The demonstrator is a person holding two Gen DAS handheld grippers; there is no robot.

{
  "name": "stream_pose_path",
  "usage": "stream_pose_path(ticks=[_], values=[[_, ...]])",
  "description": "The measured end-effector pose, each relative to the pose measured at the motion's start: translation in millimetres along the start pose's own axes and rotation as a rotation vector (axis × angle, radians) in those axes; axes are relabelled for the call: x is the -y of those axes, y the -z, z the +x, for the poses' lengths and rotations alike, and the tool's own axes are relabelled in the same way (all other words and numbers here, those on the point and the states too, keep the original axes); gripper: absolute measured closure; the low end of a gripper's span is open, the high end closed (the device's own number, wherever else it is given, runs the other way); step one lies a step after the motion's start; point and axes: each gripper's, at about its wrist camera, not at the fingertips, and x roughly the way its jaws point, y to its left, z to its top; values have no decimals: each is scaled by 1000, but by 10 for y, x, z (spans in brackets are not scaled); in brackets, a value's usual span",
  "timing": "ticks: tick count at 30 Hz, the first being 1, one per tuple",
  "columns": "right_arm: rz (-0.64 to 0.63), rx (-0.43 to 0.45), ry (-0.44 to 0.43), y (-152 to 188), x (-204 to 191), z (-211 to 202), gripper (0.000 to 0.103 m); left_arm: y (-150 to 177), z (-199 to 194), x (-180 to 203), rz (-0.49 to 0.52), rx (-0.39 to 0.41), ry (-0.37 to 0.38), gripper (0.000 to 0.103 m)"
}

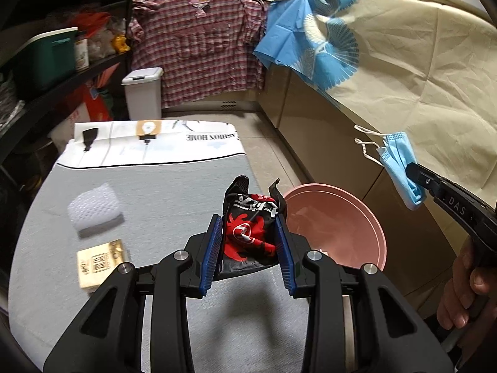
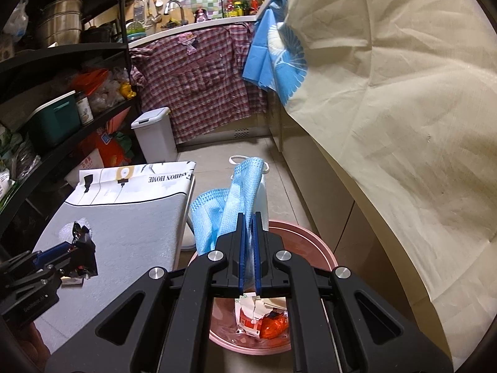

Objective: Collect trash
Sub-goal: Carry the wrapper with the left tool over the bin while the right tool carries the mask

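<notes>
My left gripper (image 1: 250, 233) is shut on a crumpled black and red snack wrapper (image 1: 248, 220), held above the grey table cloth (image 1: 155, 192) near its right edge. To the right, over the pink bin (image 1: 369, 220), my right gripper (image 2: 248, 233) is shut on a blue face mask (image 2: 230, 199). The mask (image 1: 400, 161) hangs from the fingertips, its white ear loops dangling. Inside the pink bin (image 2: 323, 248) lie a torn white and red packet (image 2: 248, 317) and an orange wrapper (image 2: 275, 326). A white foam net (image 1: 94, 208) and a small beige box (image 1: 99, 262) lie on the table.
A white lidded bin (image 1: 143, 93) stands on the floor beyond the table. Black shelves (image 1: 46, 77) full of goods line the left. A cream and blue cloth (image 1: 419, 62) drapes the counter on the right, a plaid shirt (image 1: 198, 46) hangs at the back. A hand (image 1: 462, 286) grips the right tool.
</notes>
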Motion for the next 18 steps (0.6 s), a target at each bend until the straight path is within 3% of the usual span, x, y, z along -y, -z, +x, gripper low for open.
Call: stream_pose_path(ticks=[18], values=[[73, -55, 30, -8, 299, 385, 98, -26, 683, 433, 45, -61, 101, 69]])
